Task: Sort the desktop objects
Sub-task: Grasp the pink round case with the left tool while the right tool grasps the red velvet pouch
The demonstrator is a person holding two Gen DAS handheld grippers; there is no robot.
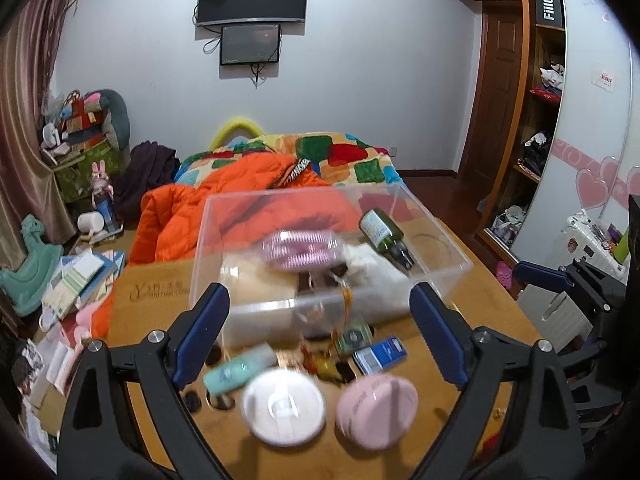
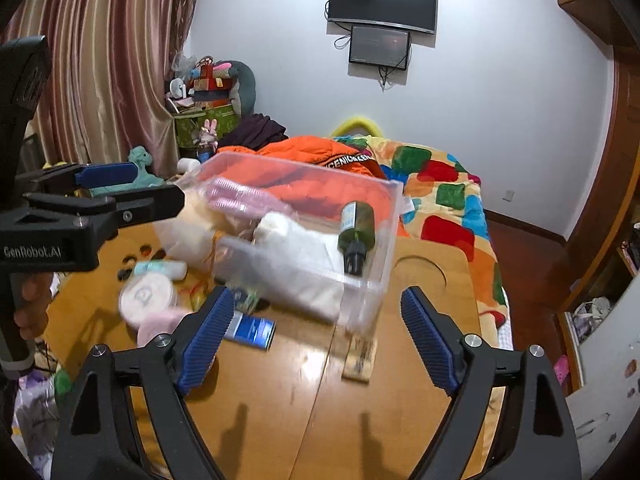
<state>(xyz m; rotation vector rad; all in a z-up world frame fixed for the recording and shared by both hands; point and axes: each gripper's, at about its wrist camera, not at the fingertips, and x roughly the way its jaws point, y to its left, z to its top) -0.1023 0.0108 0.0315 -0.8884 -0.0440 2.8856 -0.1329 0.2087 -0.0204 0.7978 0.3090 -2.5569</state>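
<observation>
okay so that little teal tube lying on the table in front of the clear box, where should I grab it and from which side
Grip the teal tube across the middle of its body, coming down from above with the left gripper, which is open and nearest. It lies flat on the wooden table, so its narrow width fits the fingers. The white round case sits close beside it; stay toward the capped end.

On the table the bin stands far, holding a bottle at right and a comb at left, with two round cases, a tube and a card box nearer.
</observation>
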